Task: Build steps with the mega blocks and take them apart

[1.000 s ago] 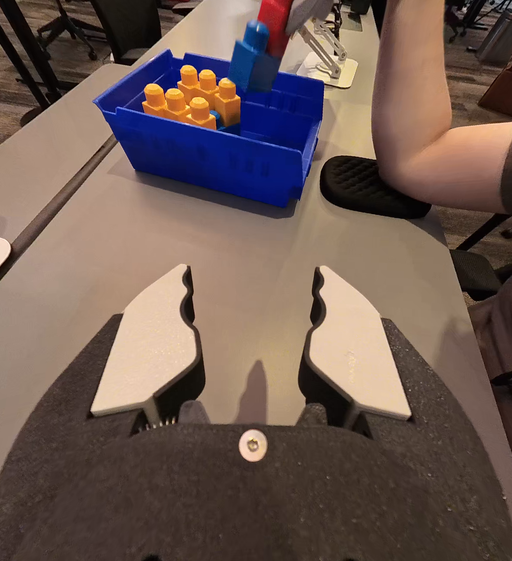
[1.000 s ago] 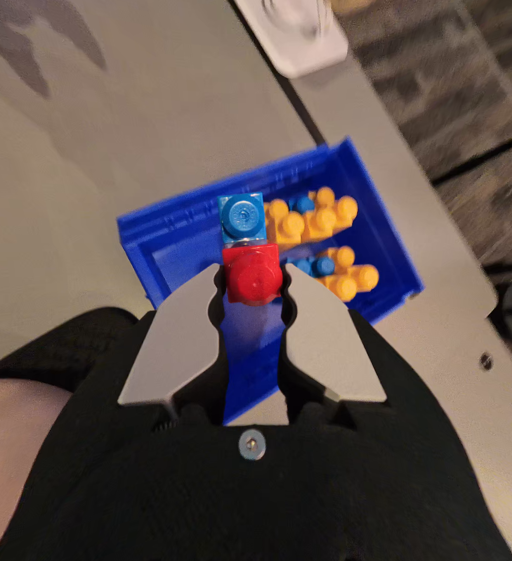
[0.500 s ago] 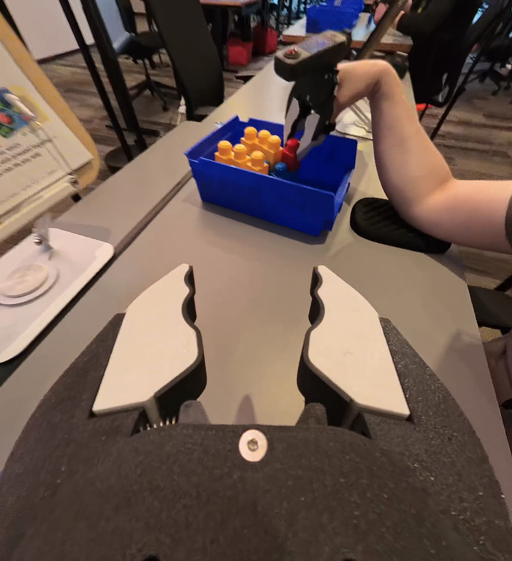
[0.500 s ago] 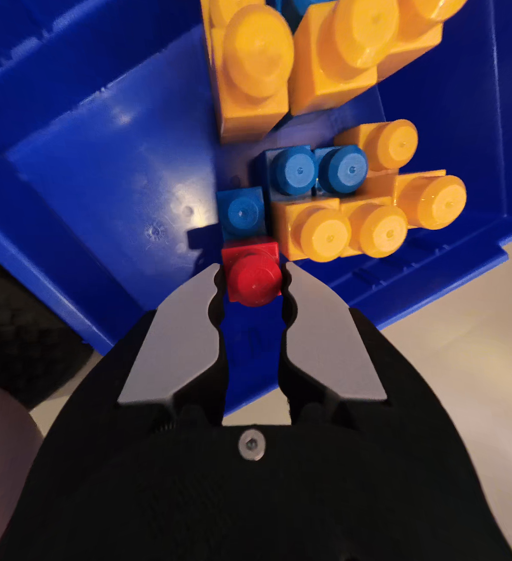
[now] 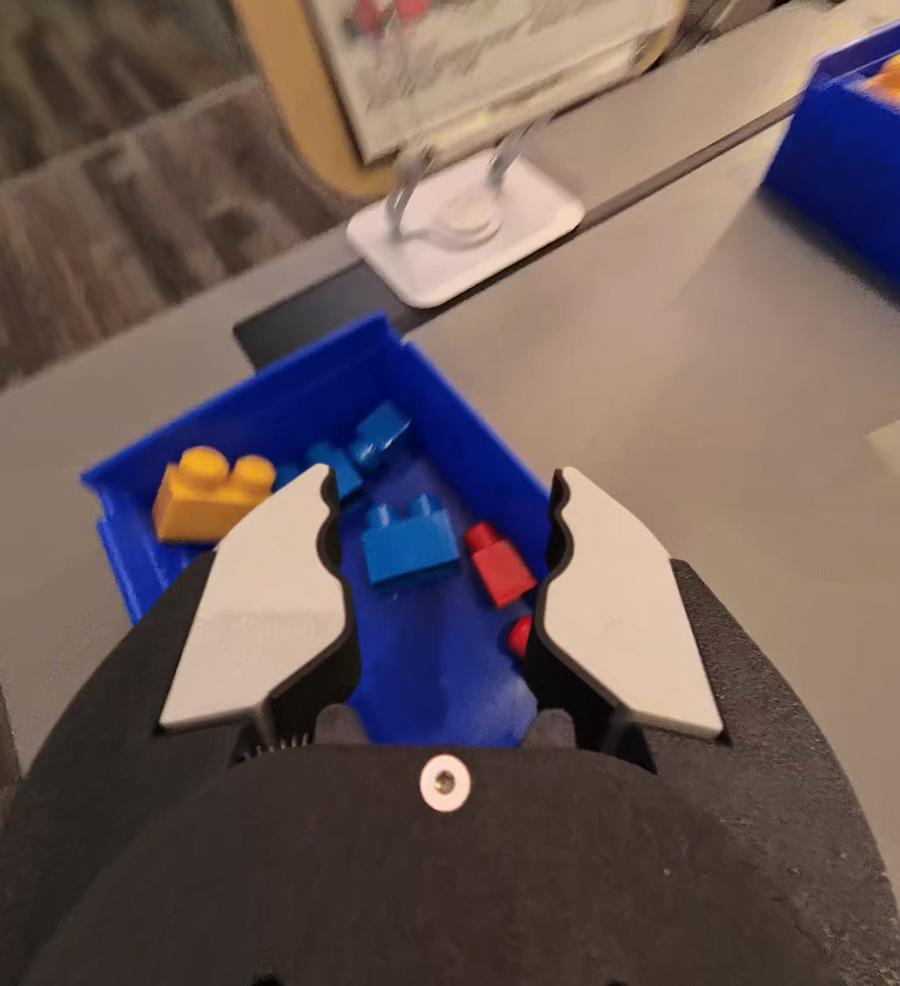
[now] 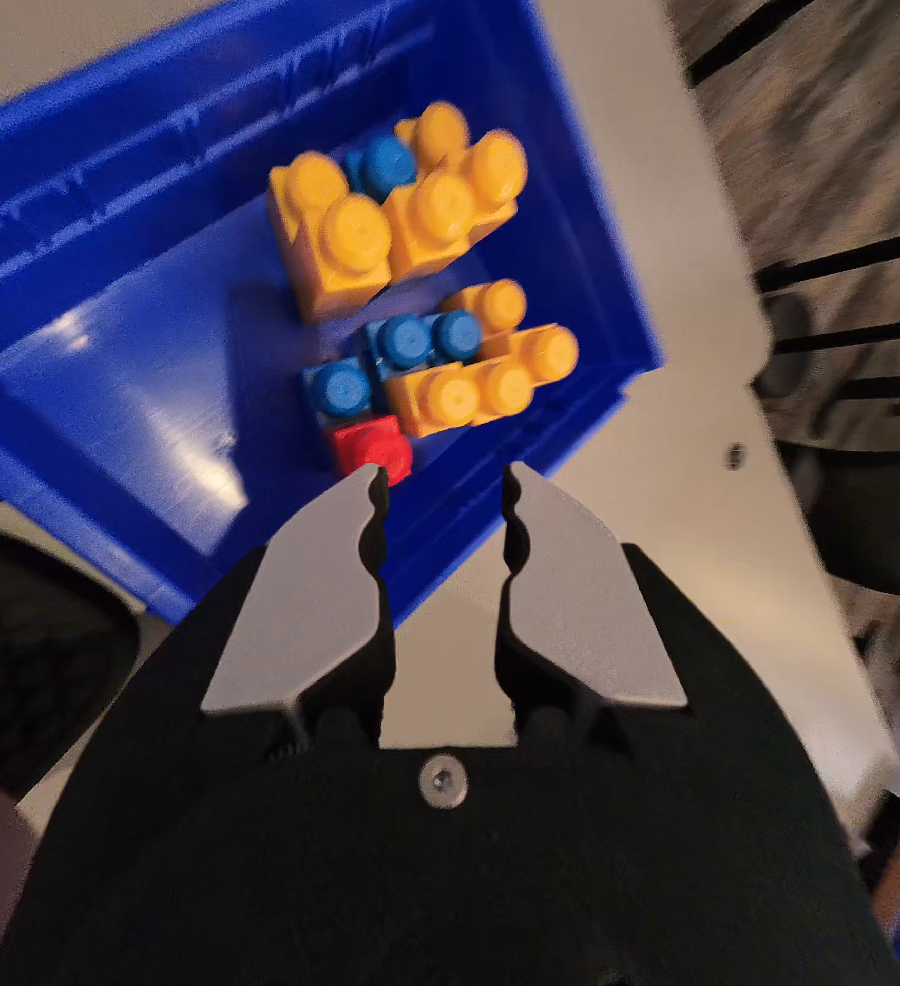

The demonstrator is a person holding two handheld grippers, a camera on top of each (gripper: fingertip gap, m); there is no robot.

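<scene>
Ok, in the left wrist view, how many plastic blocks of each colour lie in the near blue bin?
Orange two-stud plastic blocks: 1
Blue plastic blocks: 3, the far two blurred
Red plastic blocks: 2, one half hidden behind a gripper finger
Total: 6

Two blue bins [image 5: 437, 405] [image 6: 117, 160], two claws [image 5: 442, 480] [image 6: 445, 472], and one white stand [image 5: 463, 235].

Place: an office or lab workroom, as far as I can tell.
Table: I work at a long, smooth grey table [image 5: 703, 405].
Floor: striped grey-brown carpet [image 5: 90, 203].
Fittings: a framed printed board on a white flat-based stand [image 5: 469, 229].
Storage: open blue plastic bins [image 6: 117, 224].
</scene>
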